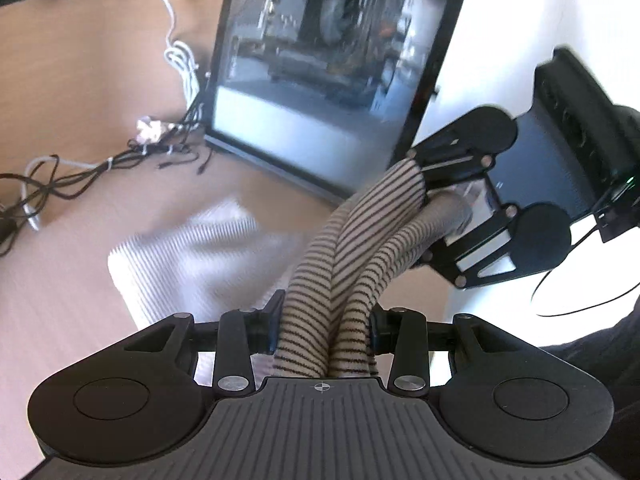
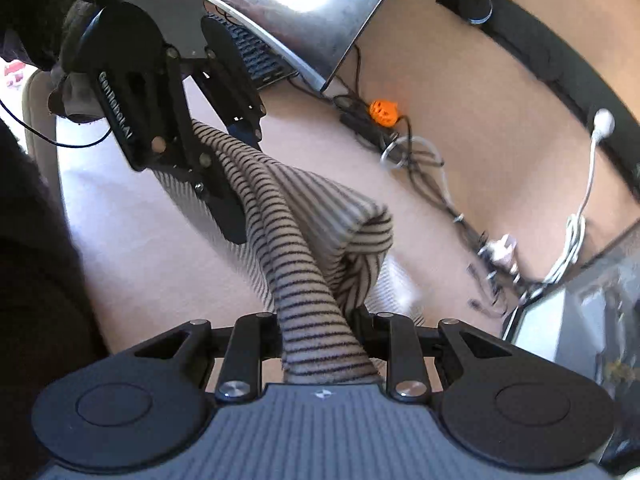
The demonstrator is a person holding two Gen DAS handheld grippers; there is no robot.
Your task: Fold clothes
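A cream garment with thin dark stripes (image 1: 352,240) is bunched into a thick rope and stretched between both grippers, above a wooden table (image 1: 72,80). My left gripper (image 1: 325,322) is shut on one end of it. My right gripper (image 1: 424,204) faces it from the upper right, shut on the other end. In the right wrist view the striped garment (image 2: 304,264) runs from my right gripper (image 2: 320,332) up to the left gripper (image 2: 244,184), with a loose fold (image 2: 364,236) sagging to the right. More of the cloth hangs blurred below (image 1: 188,256).
A computer case with a glass side (image 1: 320,80) stands at the back of the table. Tangled black cables (image 1: 120,160) and a white cable (image 1: 180,56) lie beside it. A laptop keyboard (image 2: 256,52) and a small orange object (image 2: 382,112) sit further off. A dark sleeve (image 2: 32,280) fills the left.
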